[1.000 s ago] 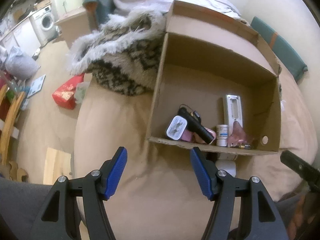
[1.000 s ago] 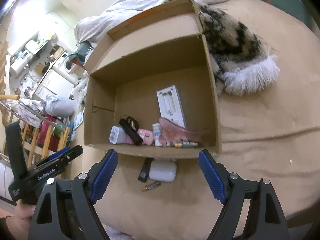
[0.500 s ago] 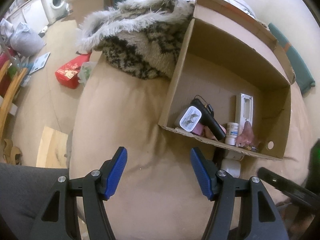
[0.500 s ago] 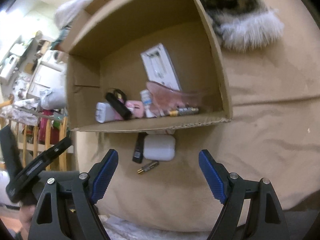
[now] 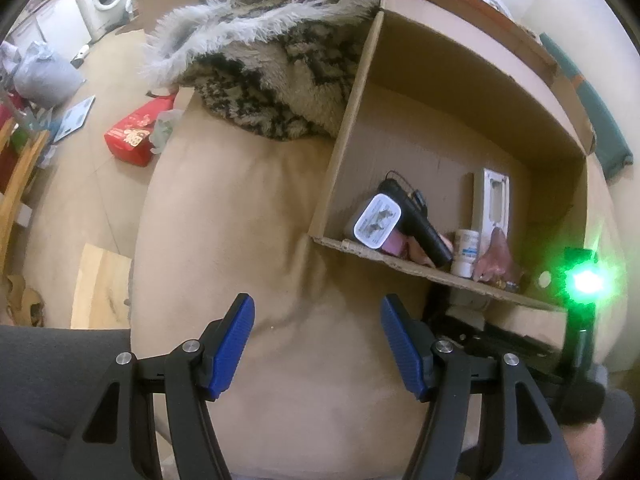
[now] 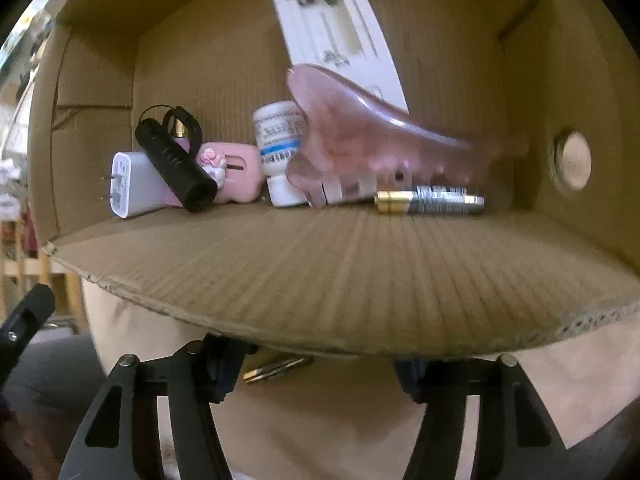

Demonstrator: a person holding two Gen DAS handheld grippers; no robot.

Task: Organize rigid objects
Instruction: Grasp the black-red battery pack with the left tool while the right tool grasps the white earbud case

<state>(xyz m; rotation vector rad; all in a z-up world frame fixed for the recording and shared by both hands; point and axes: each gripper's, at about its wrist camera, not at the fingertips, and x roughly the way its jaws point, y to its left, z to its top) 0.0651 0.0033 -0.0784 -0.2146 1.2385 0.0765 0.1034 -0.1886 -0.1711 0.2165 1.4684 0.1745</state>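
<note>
In the right wrist view, the near wall of the brown cardboard box (image 6: 320,280) hides the fingertips of the right gripper (image 6: 316,364), whose jaws have just been closing; whether anything sits between them cannot be told. A gold-tipped cylindrical battery (image 6: 276,368) at about 7 o'clock shows only partly under that wall's edge. The translucent pink plastic claw clip (image 6: 372,140) is motion-blurred, and the print on the small white plastic bottle (image 6: 280,148) cannot be read.

In the left wrist view, a white rounded object (image 5: 468,300) at 3 o'clock is mostly hidden behind the box wall, and green glare (image 5: 586,282) washes out the spot beside it.
</note>
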